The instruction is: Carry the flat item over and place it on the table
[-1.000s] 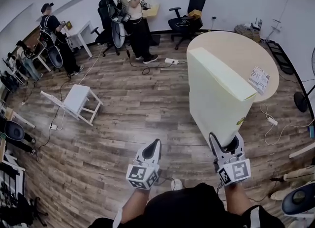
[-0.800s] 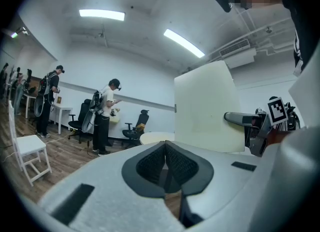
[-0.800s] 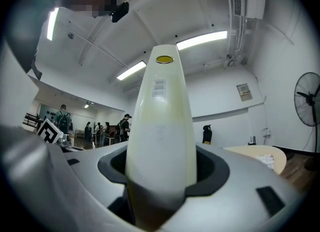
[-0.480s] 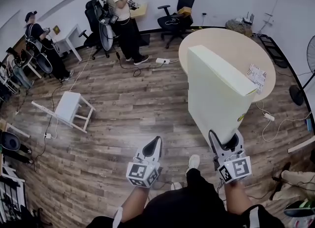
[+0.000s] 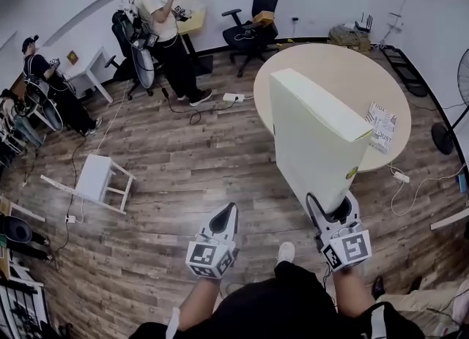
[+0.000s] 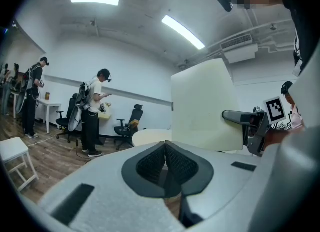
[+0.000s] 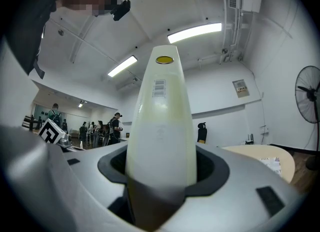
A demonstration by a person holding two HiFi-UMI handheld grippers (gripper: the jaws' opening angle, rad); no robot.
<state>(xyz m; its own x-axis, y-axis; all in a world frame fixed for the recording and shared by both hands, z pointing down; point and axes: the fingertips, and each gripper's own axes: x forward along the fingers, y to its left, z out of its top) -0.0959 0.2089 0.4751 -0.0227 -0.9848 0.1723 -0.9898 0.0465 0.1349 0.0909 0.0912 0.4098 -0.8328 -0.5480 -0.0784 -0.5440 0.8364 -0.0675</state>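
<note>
A large flat cream board [image 5: 315, 140] stands on edge in my right gripper [image 5: 333, 211], whose jaws are shut on its lower corner. The board [image 7: 161, 126] fills the middle of the right gripper view, rising between the jaws, with a barcode label and a yellow dot near its top. It leans out over the near edge of the round beige table [image 5: 352, 70]. My left gripper [image 5: 226, 220] hangs over the wooden floor to the left, shut on nothing. In the left gripper view its pads [image 6: 165, 163] meet, and the board [image 6: 202, 108] shows at the right.
A patterned packet [image 5: 381, 127] lies on the table's right side. A white stool [image 5: 99, 180] lies tipped over at the left. Two people [image 5: 157, 26] with gear stand near desks at the back, beside black office chairs [image 5: 253, 15]. Cables and a power strip [image 5: 233, 97] cross the floor. A fan [image 5: 451, 129] stands at the right.
I have stepped nearer to the round table, which has slid left and closer in the head view. The board stays gripped in my right gripper and both grippers keep their pose.
</note>
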